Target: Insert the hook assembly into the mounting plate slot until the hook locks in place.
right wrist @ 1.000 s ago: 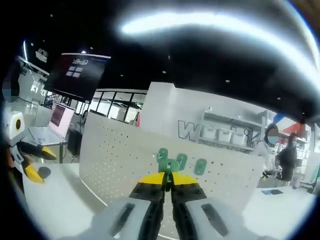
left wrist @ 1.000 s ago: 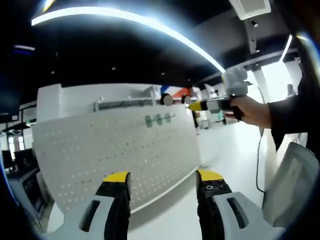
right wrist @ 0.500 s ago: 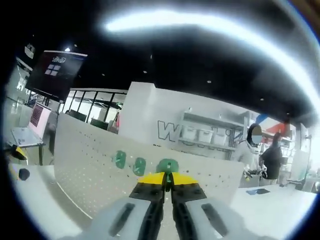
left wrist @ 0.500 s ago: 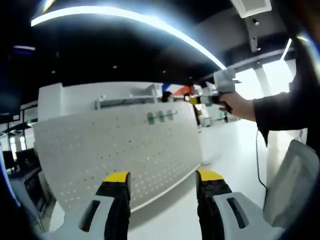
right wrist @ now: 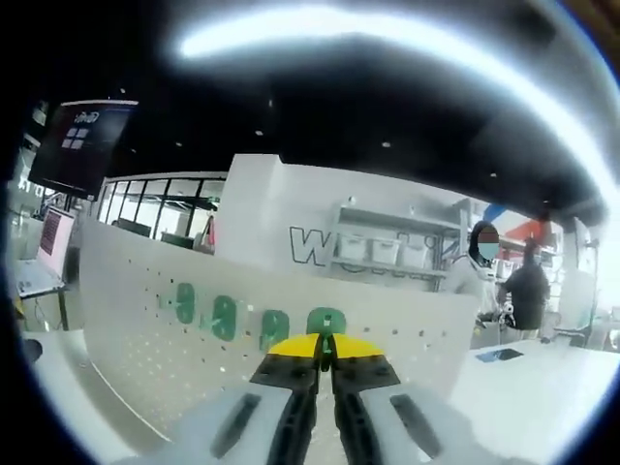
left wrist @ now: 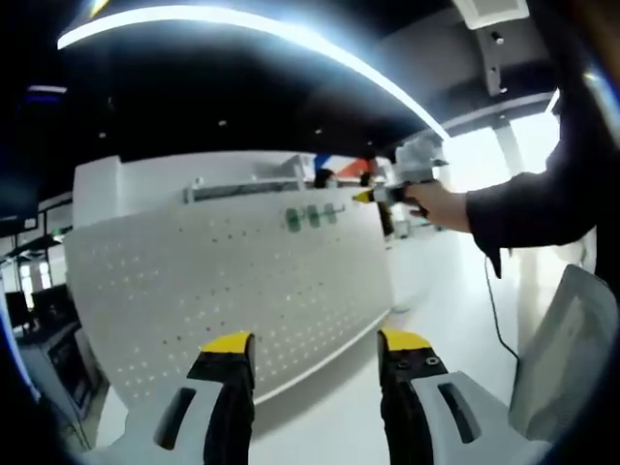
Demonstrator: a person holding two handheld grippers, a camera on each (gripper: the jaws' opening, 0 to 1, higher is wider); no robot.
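White pegboard [right wrist: 145, 339] behind closed right tool [right wrist: 325, 354]

Hooks [right wrist: 254, 325] sit in a row on the pegboard [right wrist: 145, 339] (upright on the table [left wrist: 329, 426]).

The pegboard [left wrist: 223, 291] looks like matt white sheet metal, smooth and perforated. The green hooks [right wrist: 225, 317] on it look like glossy plastic. The white worktop [left wrist: 339, 426] is smooth, faintly glossy.
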